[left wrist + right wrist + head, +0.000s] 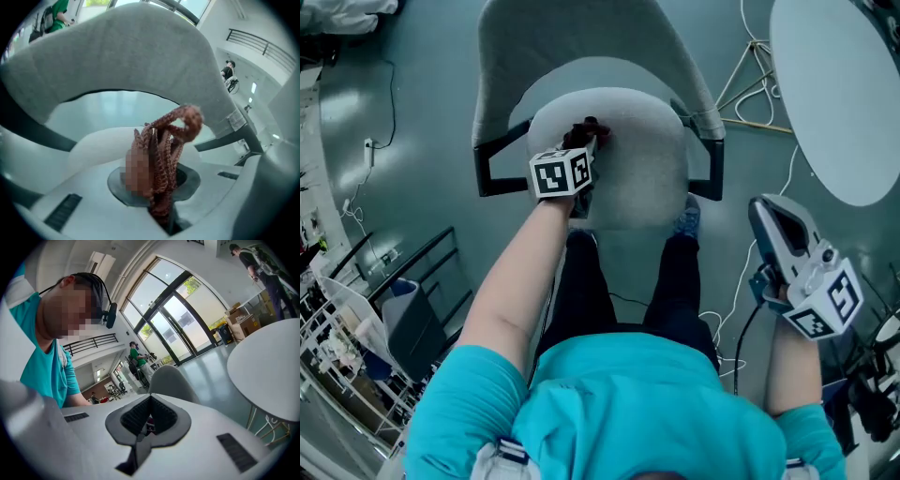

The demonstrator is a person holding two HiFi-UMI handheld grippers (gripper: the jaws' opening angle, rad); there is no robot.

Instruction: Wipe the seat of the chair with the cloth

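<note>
The chair's round grey seat (642,164) lies top centre in the head view, under a curved grey backrest (572,33) and between black arm frames. My left gripper (584,145) is over the seat's left-rear part, shut on a reddish-brown knitted cloth (587,129). In the left gripper view the bunched cloth (166,145) sticks up from the left gripper (160,190), with the pale seat (91,145) and the backrest (136,56) behind it. My right gripper (772,217) is held off to the right of the chair, away from it. Seen in its own view, the right gripper (149,417) is shut and holds nothing.
A round white table (848,89) stands to the chair's right, with pale cables (752,82) on the floor beside it. A wire rack (352,319) and a dark bin (412,323) stand at the left. My legs are right in front of the seat. People stand far off.
</note>
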